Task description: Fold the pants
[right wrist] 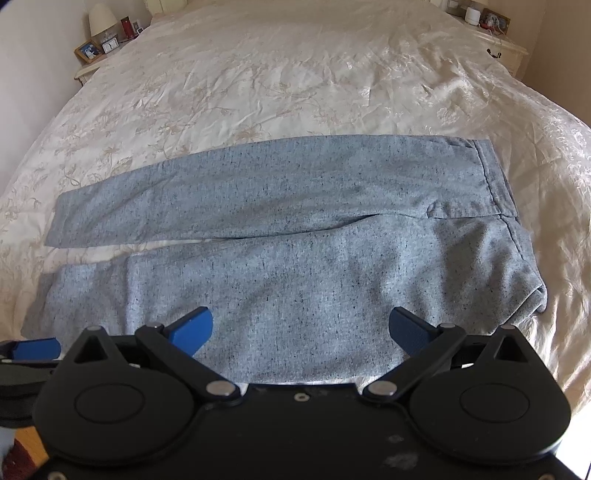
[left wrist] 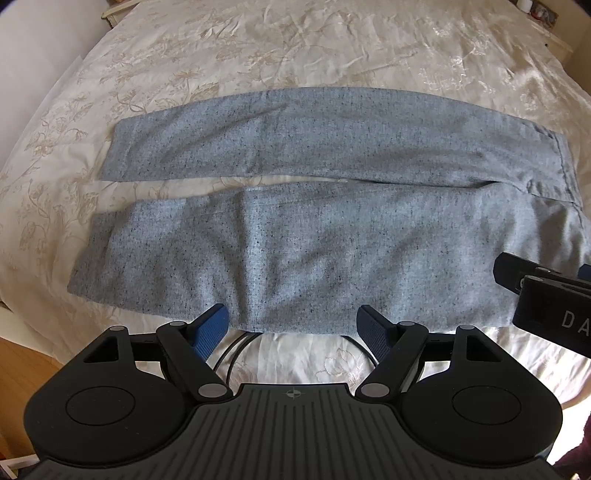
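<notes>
Grey speckled pants (left wrist: 314, 258) (right wrist: 295, 280) lie flat on the bed, both legs stretched to the left and the waistband at the right. A narrow gap of bedspread shows between the legs. My left gripper (left wrist: 291, 320) hangs open over the near edge of the closer leg, blue pads wide apart and holding nothing. My right gripper (right wrist: 301, 322) is open too, above the near edge of the hip part, nothing between its pads. It appears at the right edge of the left wrist view as the right gripper (left wrist: 535, 291). The left gripper (right wrist: 33, 349) shows at the lower left of the right wrist view.
A cream flowered bedspread (left wrist: 295, 44) (right wrist: 295, 74) covers the whole bed. Nightstands stand at the far left (right wrist: 92, 62) and far right (right wrist: 495, 40), with a lamp (right wrist: 101, 16) and small items. Black cables (left wrist: 240, 350) hang below the left gripper. Wooden floor (left wrist: 22, 354) shows beside the bed.
</notes>
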{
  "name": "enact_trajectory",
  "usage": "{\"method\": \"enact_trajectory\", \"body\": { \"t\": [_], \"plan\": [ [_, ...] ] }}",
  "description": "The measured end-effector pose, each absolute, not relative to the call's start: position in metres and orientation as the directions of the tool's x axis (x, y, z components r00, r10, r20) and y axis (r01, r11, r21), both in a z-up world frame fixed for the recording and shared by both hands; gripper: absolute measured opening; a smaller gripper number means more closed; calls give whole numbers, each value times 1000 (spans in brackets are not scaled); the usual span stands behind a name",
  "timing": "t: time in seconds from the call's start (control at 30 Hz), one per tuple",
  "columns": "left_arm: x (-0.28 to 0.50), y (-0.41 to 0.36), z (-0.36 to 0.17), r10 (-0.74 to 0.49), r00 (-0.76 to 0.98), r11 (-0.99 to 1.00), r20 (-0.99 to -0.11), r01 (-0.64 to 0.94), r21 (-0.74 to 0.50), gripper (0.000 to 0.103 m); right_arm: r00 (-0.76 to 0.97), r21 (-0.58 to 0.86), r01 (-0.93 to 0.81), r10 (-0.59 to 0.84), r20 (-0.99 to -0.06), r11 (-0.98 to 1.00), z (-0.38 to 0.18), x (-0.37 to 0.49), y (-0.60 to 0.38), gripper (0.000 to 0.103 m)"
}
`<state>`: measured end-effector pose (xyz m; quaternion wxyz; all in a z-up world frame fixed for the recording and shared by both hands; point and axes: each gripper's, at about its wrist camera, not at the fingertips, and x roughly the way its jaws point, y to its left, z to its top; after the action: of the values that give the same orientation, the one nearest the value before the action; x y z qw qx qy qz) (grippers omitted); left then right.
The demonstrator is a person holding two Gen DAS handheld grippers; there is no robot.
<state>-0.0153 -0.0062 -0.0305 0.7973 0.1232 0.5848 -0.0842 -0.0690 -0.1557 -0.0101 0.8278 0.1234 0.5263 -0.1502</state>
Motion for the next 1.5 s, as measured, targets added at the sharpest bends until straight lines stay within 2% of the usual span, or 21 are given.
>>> {"method": "enact_trajectory", "body": {
  "t": [1.1,1.17,1.23,1.3,1.4,1.5],
  "plan": [
    [-17,-4,-35,7,294,959,-956,270,90,75,402,51,361,-106,-909,931,-11,-68,-156,103],
    [-17,0,-36,0,301,961,-954,263,83,72,404,55,367,-106,-909,929,-12,-69,-158,103],
    [-16,4,-38,4,314,962,-949,258,90,61,404,55,379,-111,-908,924,-14,-70,-160,103],
    [-15,14,-44,22,321,963,-947,248,106,57,400,57,391,-114,-909,919,-17,-73,-163,103],
    [-15,34,-57,50,314,966,-948,226,126,42,385,61,413,-114,-916,909,-27,-77,-168,101],
    [-15,61,-71,89,314,970,-945,186,154,39,359,47,417,-117,-926,908,-40,-80,-168,96]
  ]
}}
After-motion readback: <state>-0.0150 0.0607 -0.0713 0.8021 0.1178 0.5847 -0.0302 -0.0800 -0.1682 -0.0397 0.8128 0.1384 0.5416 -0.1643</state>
